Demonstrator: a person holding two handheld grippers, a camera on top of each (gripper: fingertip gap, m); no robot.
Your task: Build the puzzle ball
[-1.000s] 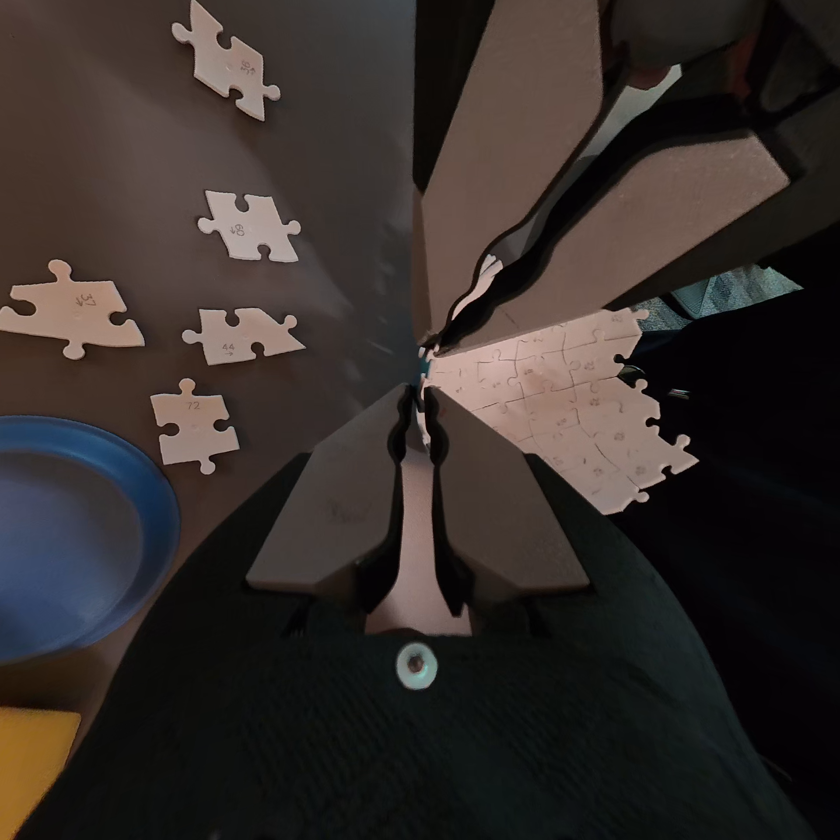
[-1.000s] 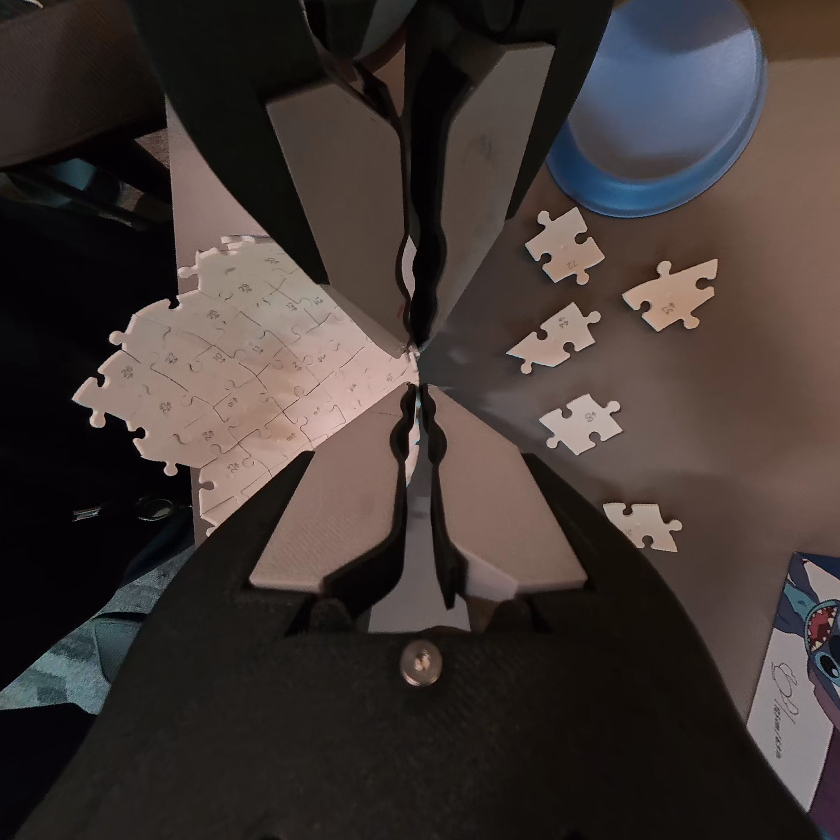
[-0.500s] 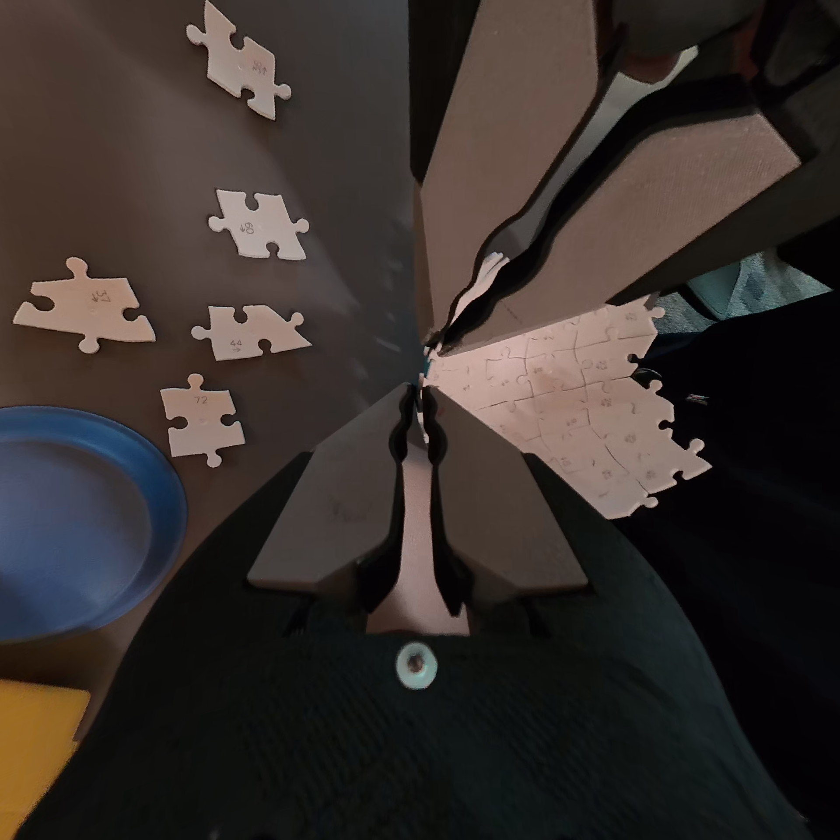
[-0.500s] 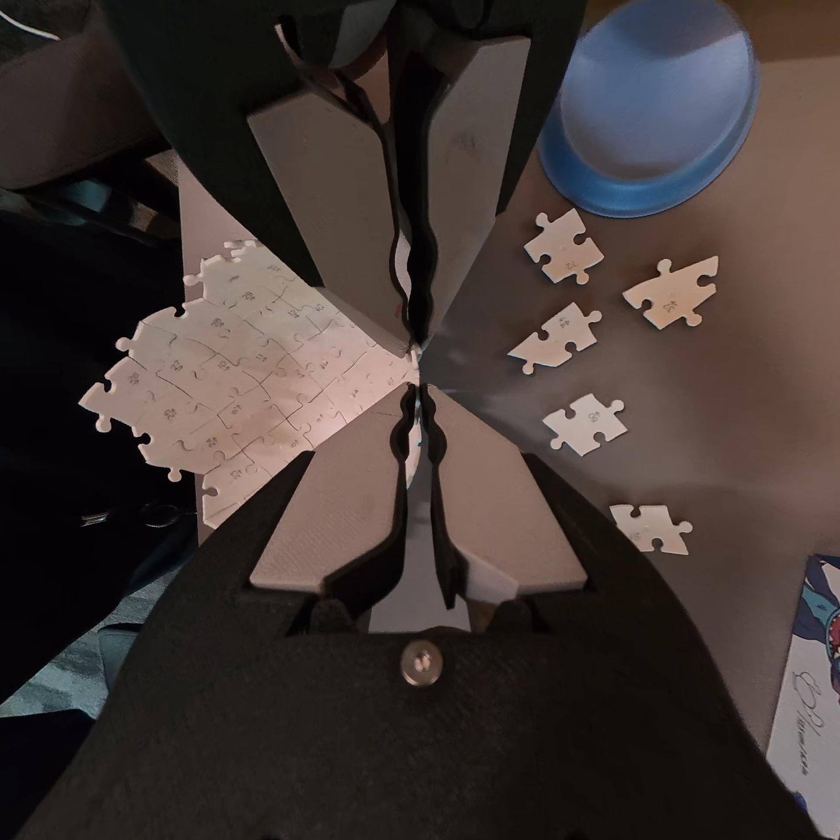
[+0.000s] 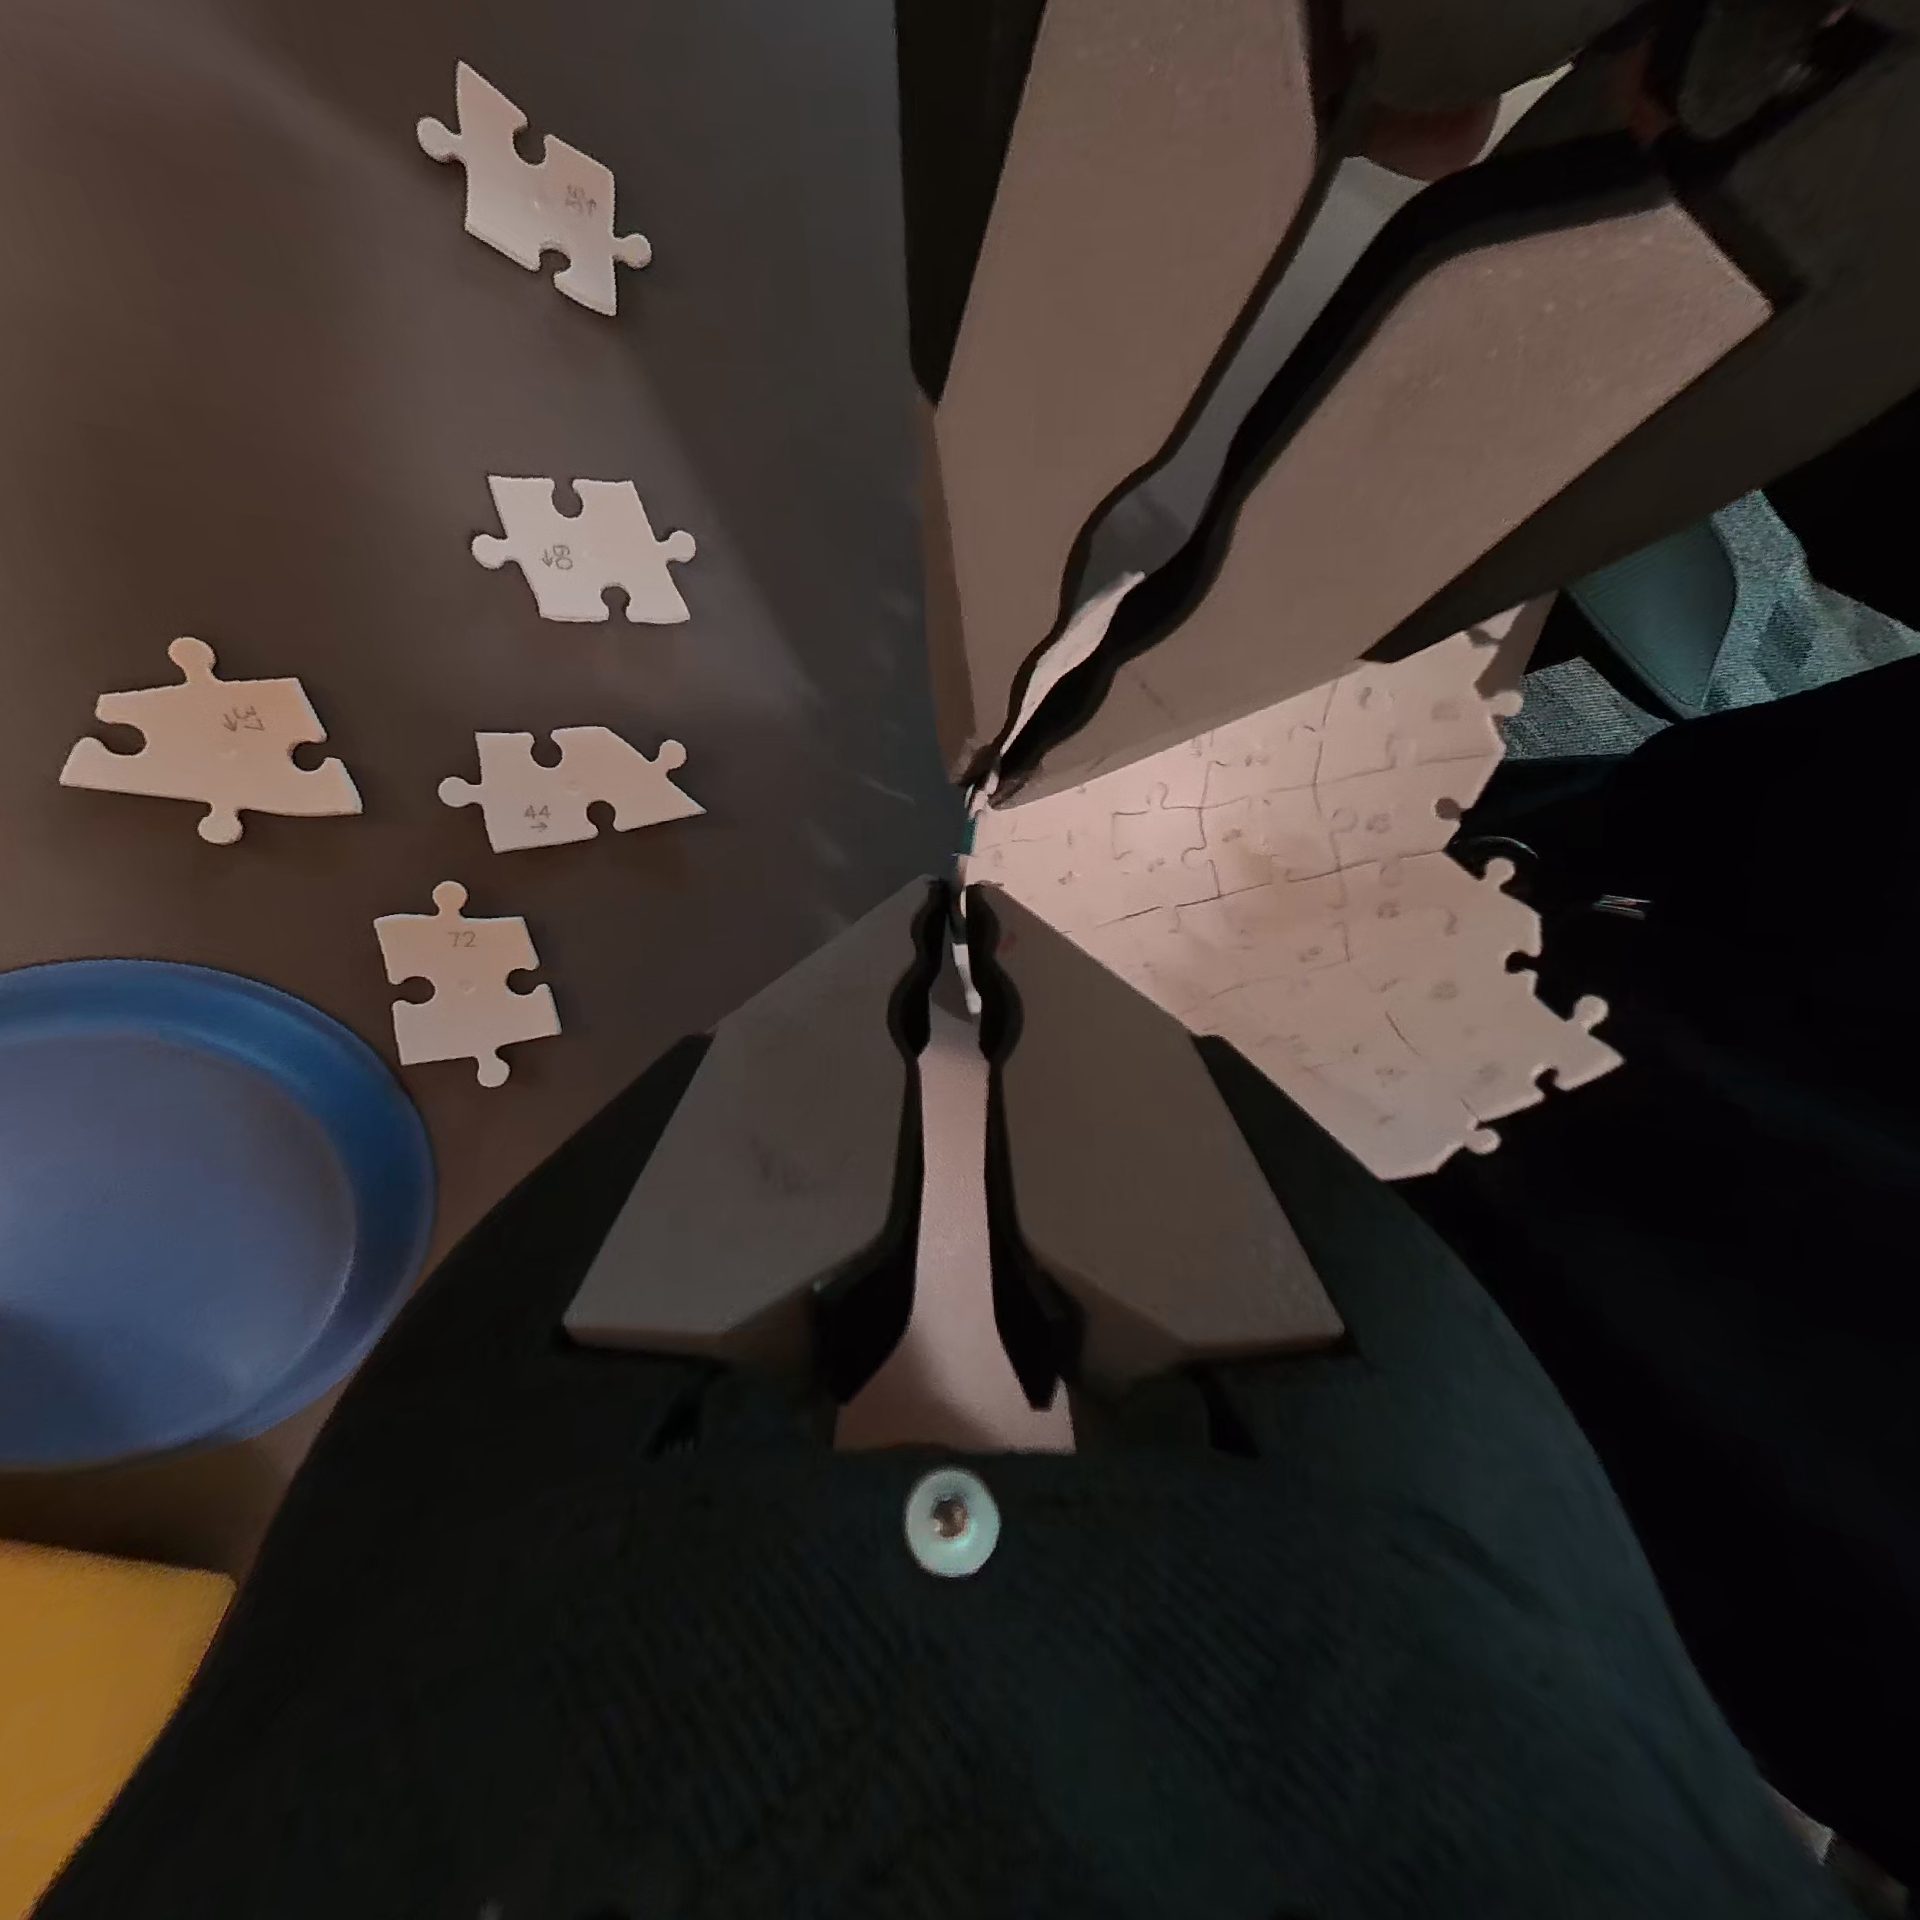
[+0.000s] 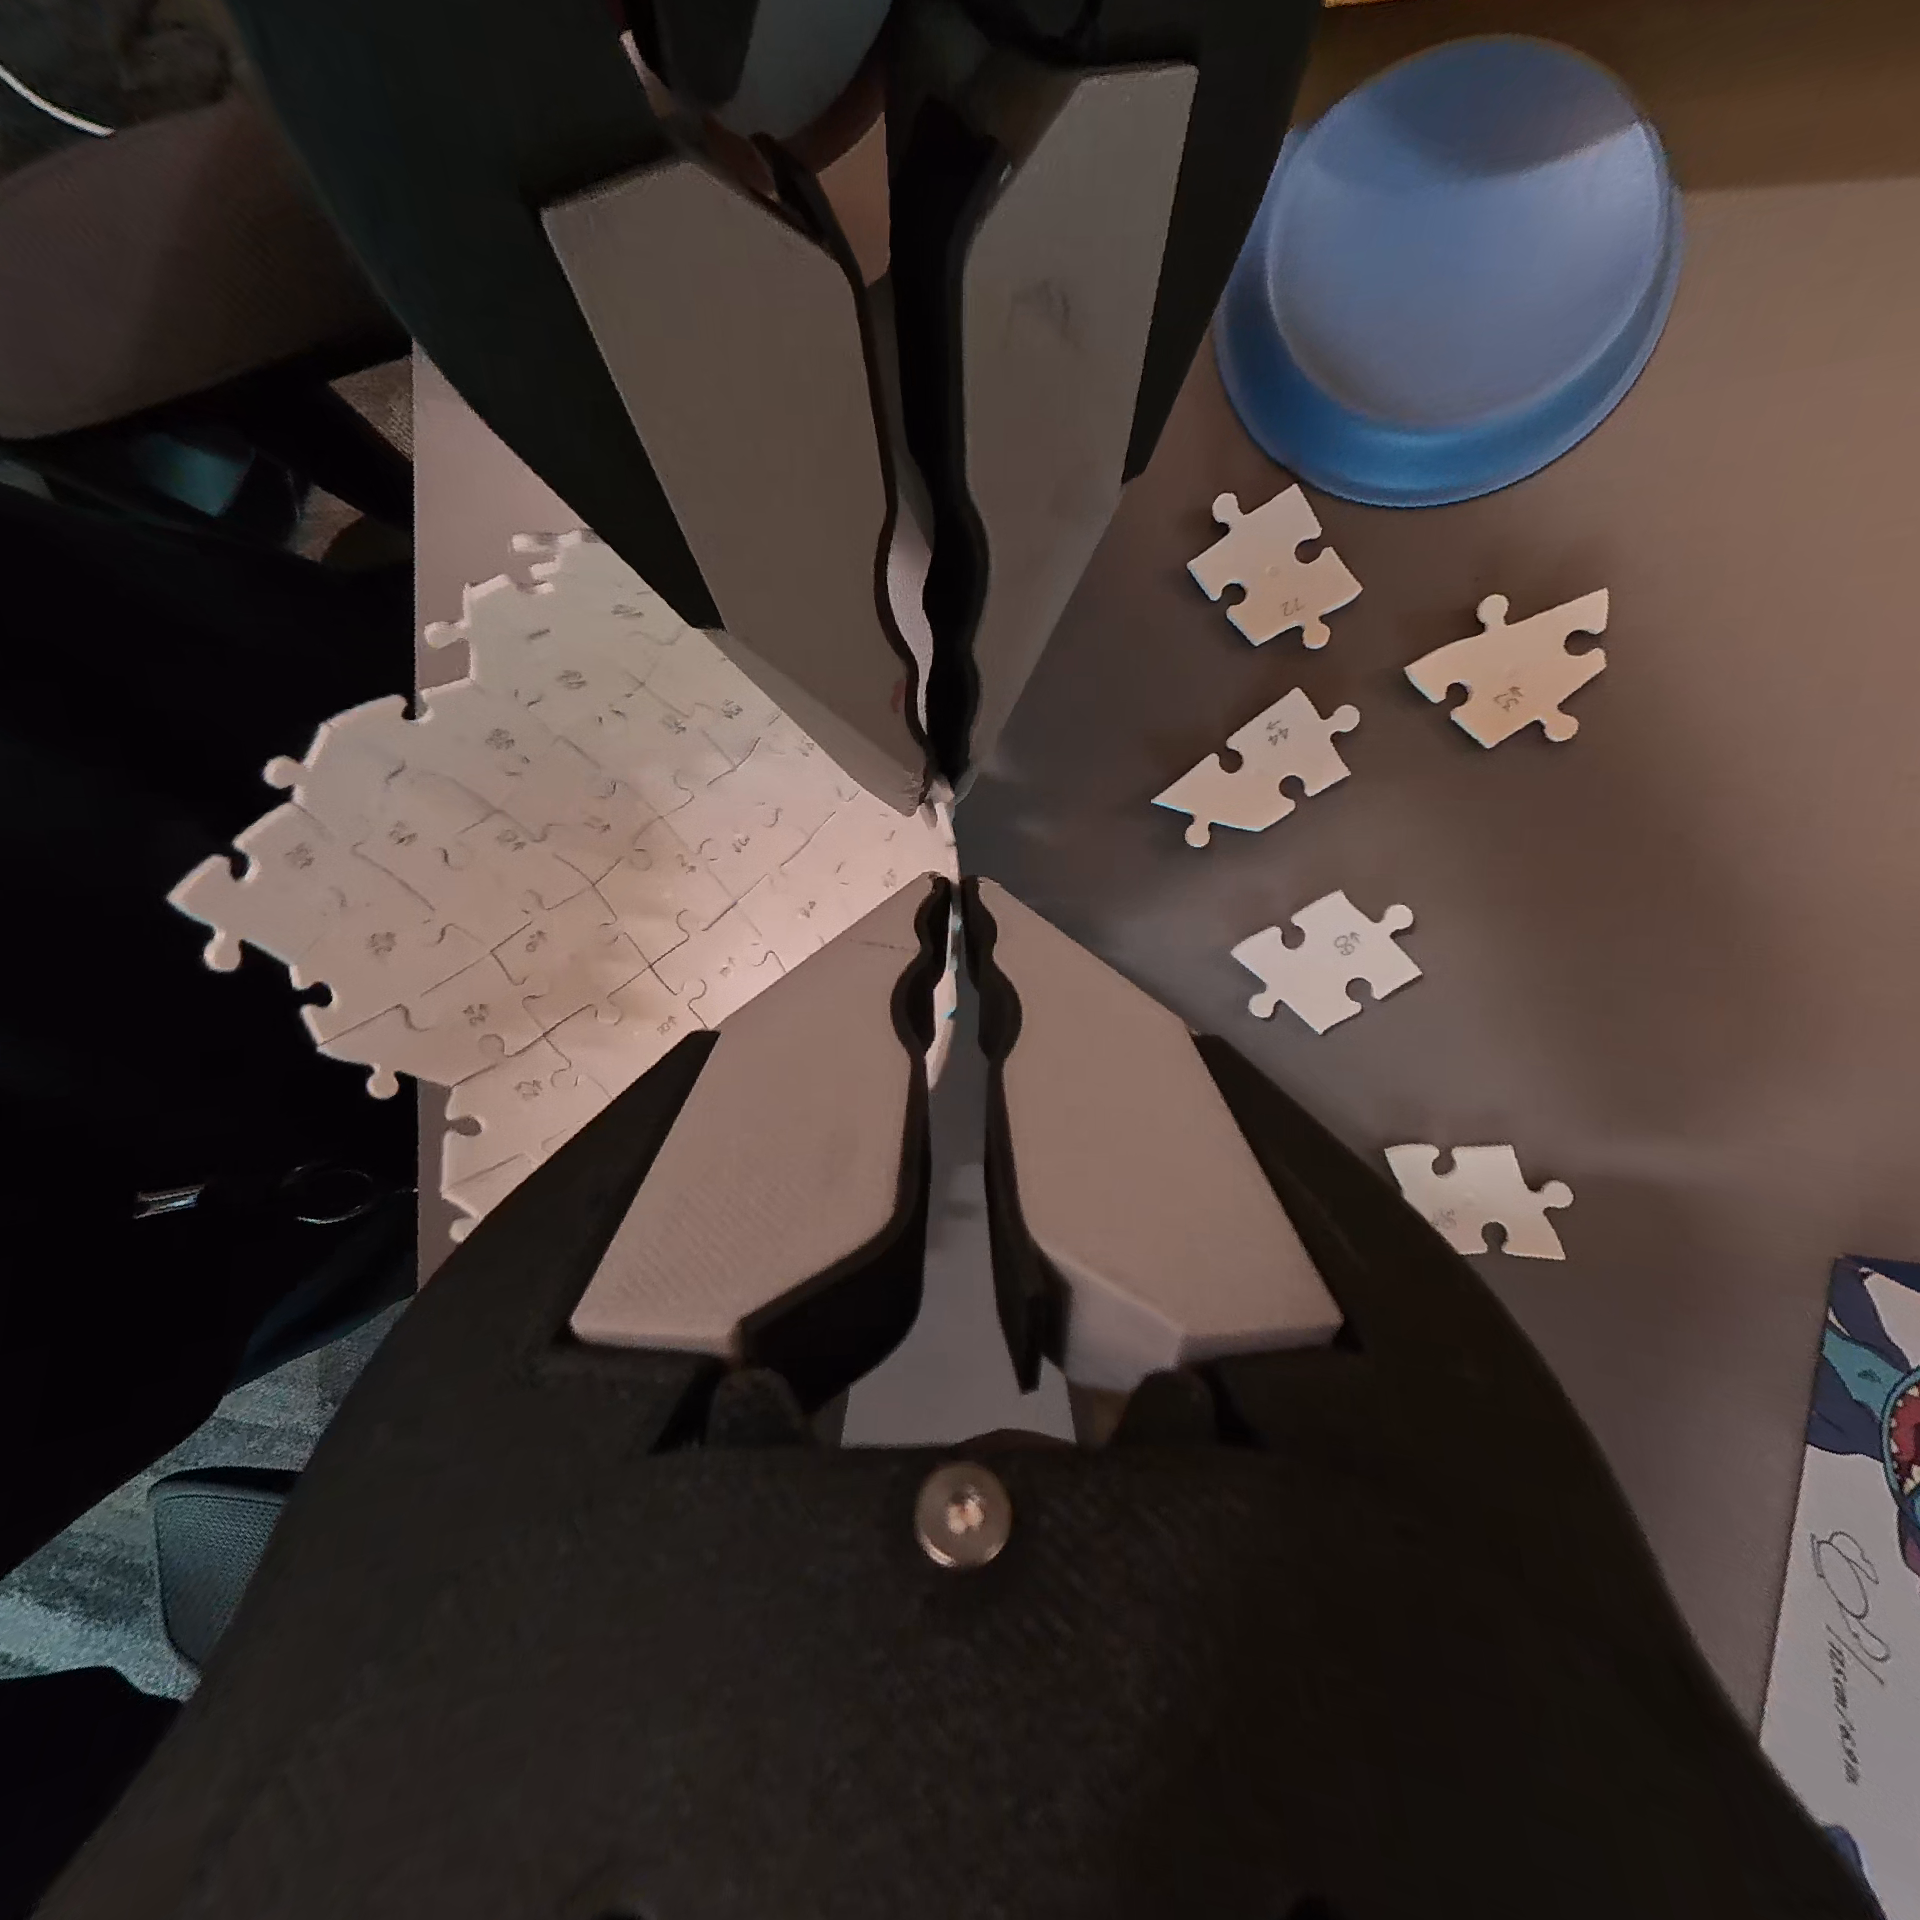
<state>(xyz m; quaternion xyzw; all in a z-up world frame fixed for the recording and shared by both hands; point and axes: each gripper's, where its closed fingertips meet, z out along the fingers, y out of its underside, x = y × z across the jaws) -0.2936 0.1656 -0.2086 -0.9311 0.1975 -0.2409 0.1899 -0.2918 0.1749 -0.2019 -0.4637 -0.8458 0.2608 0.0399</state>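
Note:
The assembled puzzle section is a curved white sheet of several joined pieces, blank side up, and it also shows in the right wrist view. My left gripper is shut on its edge. My right gripper faces it tip to tip and is shut on the same edge. A white sliver shows between each pair of fingers. I cannot tell whether either sliver is a separate piece. Each gripper shows in the other's view, the right and the left. Several loose pieces lie on the table.
A blue dish sits beside the loose pieces. A yellow object lies at the lower left. A printed card lies at the lower right. The section hangs past the table edge over a dark floor. Only a small space, under 4 cm, lies between the two pairs of fingers.
Both grippers keep their hold. The pair has shifted slightly over the table, and the section has tilted a little.

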